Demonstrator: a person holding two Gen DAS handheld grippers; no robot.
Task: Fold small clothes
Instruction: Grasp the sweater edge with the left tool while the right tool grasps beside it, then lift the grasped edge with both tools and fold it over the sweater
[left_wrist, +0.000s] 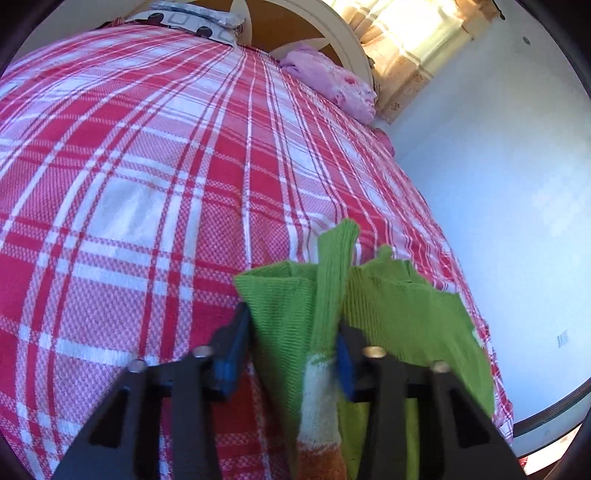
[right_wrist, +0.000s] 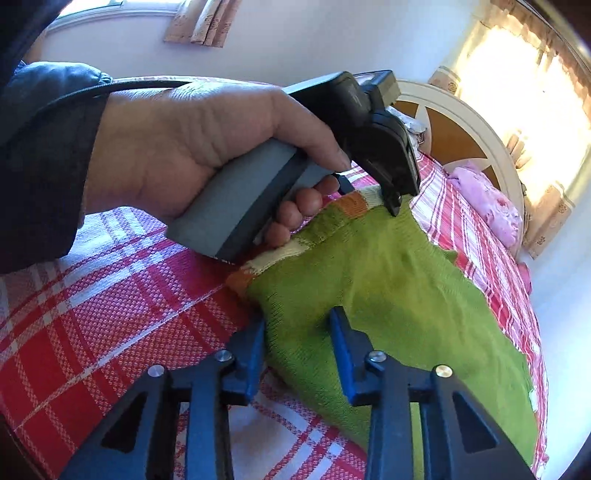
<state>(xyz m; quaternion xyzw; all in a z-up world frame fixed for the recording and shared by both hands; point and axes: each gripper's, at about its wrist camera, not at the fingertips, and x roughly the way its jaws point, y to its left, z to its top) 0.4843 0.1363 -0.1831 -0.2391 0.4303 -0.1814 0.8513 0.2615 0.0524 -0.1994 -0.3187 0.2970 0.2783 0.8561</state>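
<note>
Both claws at the green knit garment on the bed

The left claw stands apart with the green knit garment bunched between its fingers; the right claw is also apart, straddling the garment's near edge. The garment lies rumpled on the plaid bedspread, so folding looks barely begun, with smoothing and folds left.

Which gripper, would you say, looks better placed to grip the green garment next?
Probably right: the right gripper, open, straddles the green garment edge; the left gripper sits at the striped hem.
</note>
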